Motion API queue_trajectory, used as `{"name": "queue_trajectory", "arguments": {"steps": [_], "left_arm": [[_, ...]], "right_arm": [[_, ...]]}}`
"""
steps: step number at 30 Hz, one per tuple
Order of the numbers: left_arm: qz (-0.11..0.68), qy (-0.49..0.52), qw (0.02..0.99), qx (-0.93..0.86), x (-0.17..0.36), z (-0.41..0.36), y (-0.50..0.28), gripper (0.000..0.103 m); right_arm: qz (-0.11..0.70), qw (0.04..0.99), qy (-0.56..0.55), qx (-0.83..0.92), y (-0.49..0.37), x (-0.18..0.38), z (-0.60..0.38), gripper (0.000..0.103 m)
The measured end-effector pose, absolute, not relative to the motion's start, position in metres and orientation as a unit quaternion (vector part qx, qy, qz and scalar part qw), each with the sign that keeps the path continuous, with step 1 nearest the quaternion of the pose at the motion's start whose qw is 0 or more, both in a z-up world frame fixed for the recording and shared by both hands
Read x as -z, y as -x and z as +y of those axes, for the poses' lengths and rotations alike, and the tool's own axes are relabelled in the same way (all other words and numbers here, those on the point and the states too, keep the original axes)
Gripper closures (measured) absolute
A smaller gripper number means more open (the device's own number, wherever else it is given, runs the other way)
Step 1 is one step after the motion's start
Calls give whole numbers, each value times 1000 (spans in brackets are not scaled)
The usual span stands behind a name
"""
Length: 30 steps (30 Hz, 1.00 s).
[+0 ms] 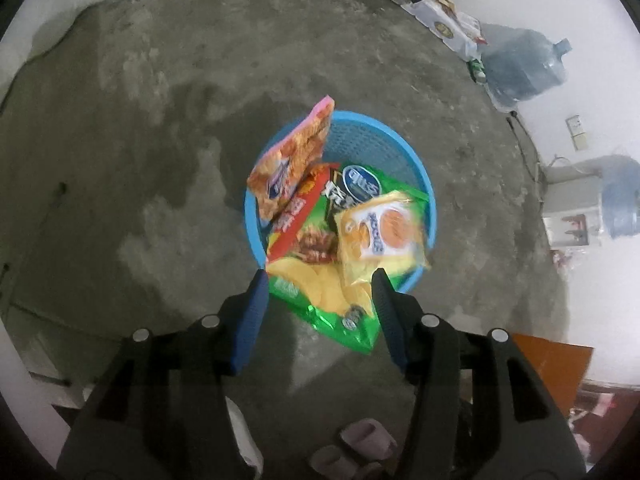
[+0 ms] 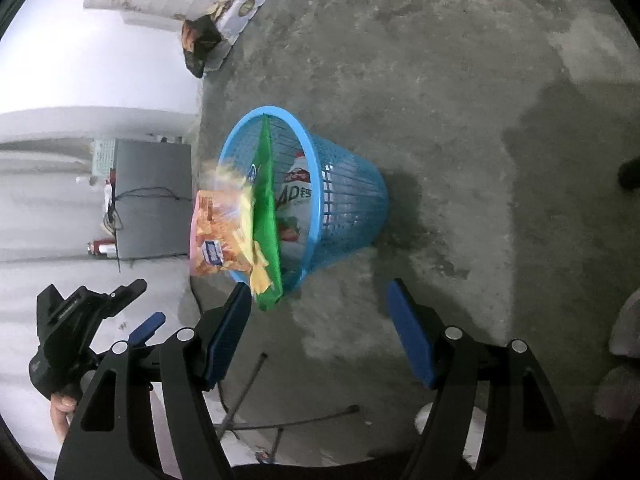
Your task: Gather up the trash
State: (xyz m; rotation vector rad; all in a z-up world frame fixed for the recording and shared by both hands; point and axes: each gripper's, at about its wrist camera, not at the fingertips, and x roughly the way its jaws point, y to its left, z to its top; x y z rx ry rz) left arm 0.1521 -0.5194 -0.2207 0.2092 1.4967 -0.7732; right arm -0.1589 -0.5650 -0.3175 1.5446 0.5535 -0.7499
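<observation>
Snack bags (image 1: 316,248) sit in the basket (image 1: 384,136) on the floor (image 1: 160,120).

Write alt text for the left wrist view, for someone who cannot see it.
A blue mesh basket on a grey concrete floor overflows with snack wrappers: a yellow packet, a green chip bag hanging over the rim and a pink one. The left gripper, jaws open, hovers above. Water jugs stand by the wall.

It looks like a room in a home: bare concrete floor (image 1: 160,100), white walls (image 1: 580,20), water jugs (image 1: 520,64), maybe slippers (image 1: 360,444).
</observation>
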Motion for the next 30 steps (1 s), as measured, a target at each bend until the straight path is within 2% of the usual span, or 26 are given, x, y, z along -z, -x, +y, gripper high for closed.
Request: {"name": "queue_trajectory", "arguments": {"steps": [7,11,18,25,30], "left_arm": [[632,-89,682,357,164,-483,-155,51],[626,-52,676,386,122,-443,-153,48],[553,-55,717,422,59,-354,-127,42],[439,-47,803,401,4,-237,-98,20],[416,-38,839,349,-12,-167,-88,13]], "right_arm": [[242,649,-650,312,143,291,-561,34],[255,682,-613,308,132,261,-548,34],[273,752,-526,289,110,193,-514,34],[283,836,-405,240,75,109,-458,34],[275,895,-300,185,52,50,-391,26]]}}
